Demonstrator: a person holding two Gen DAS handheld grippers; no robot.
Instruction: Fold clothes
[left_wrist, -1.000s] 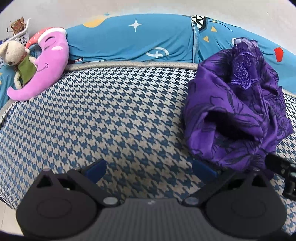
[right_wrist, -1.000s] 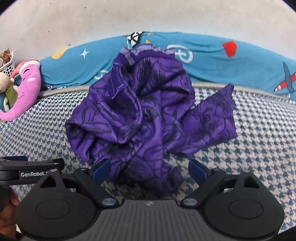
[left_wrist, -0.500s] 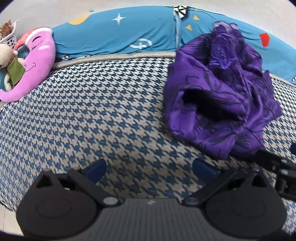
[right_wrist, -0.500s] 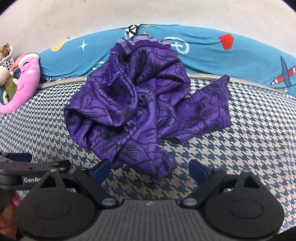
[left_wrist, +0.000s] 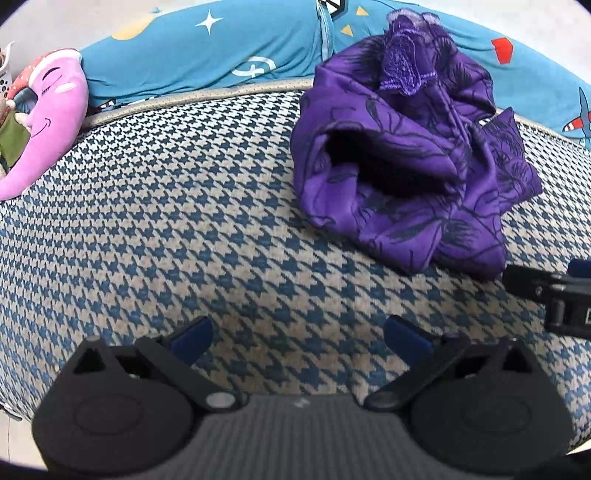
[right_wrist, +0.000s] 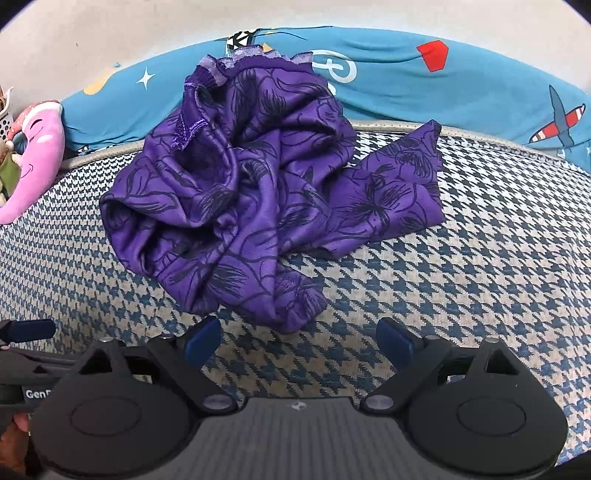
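a: views compared. the right wrist view has the garment (right_wrist: 243, 206) nearly centred, with a flat flap spread to its right over the cover (right_wrist: 480, 258). the left wrist view has it (left_wrist: 406, 177) off to the upper right, its dark open fold facing the lens, lace trim on top — the flap mostly hidden behind the heap.

b: grippers?

a: left gripper (left_wrist: 298, 334) has its jaws spread wide, nothing between them, only bare houndstooth cover (left_wrist: 166, 221) ahead. right gripper (right_wrist: 297, 339) likewise spread and empty; the garment's near edge lies just beyond its fingertips, apart from them. each tool shows at the edge of the other's view.

b: position of the garment?

a: crumpled in a heap on the cover, its far edge near the blue bedding (right_wrist: 443, 85) behind. pink moon plush (left_wrist: 48, 122) well apart, far left.

b: change since earlier?

a: the heap's shape is unchanged. in both views it now sits further from the fingertips than a second ago — then the right gripper's left fingertip overlapped it.
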